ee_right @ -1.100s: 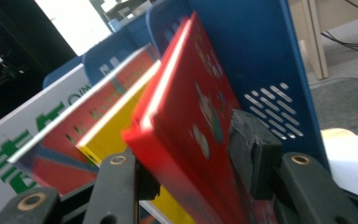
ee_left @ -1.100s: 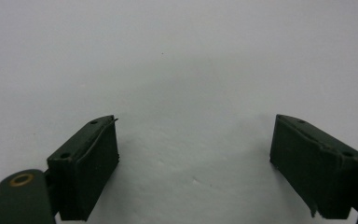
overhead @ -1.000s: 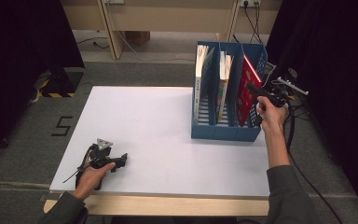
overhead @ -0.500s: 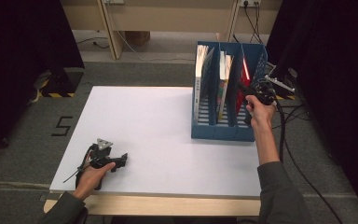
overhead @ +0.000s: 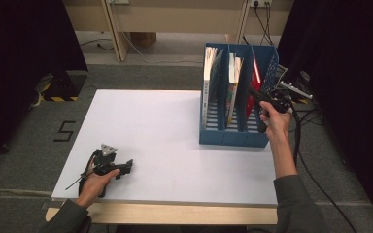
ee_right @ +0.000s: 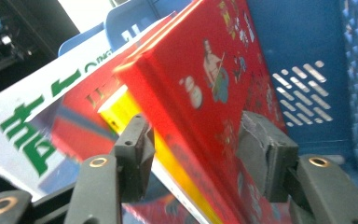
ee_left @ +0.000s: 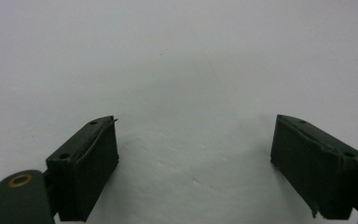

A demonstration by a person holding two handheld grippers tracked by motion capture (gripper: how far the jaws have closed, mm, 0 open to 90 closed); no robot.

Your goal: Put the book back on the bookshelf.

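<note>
A blue file holder (overhead: 233, 137) stands on the white table (overhead: 165, 126) at the right. Its left and middle slots hold books (overhead: 209, 68). A red book (overhead: 255, 80) stands on edge in the right slot. In the right gripper view the red book (ee_right: 205, 79) leans between my right gripper's (ee_right: 195, 120) jaws; they have just been opening, and the left pad stands clear of the spine. The right gripper (overhead: 261, 98) is at the holder's right slot. My left gripper (overhead: 126, 167) rests open on the table near the front left, with bare table between its jaws (ee_left: 196, 122).
Grey floor surrounds the table, with a "5" mark (overhead: 65, 130) on the left. Cables (overhead: 296, 126) trail to the right of the holder. Wooden furniture legs (overhead: 116, 29) stand behind. A wide stretch of white table lies between the two hands.
The red book went from leaning wide to standing narrow in the right slot. The right hand shifted slightly left and its jaws widened. The left hand kept still.
</note>
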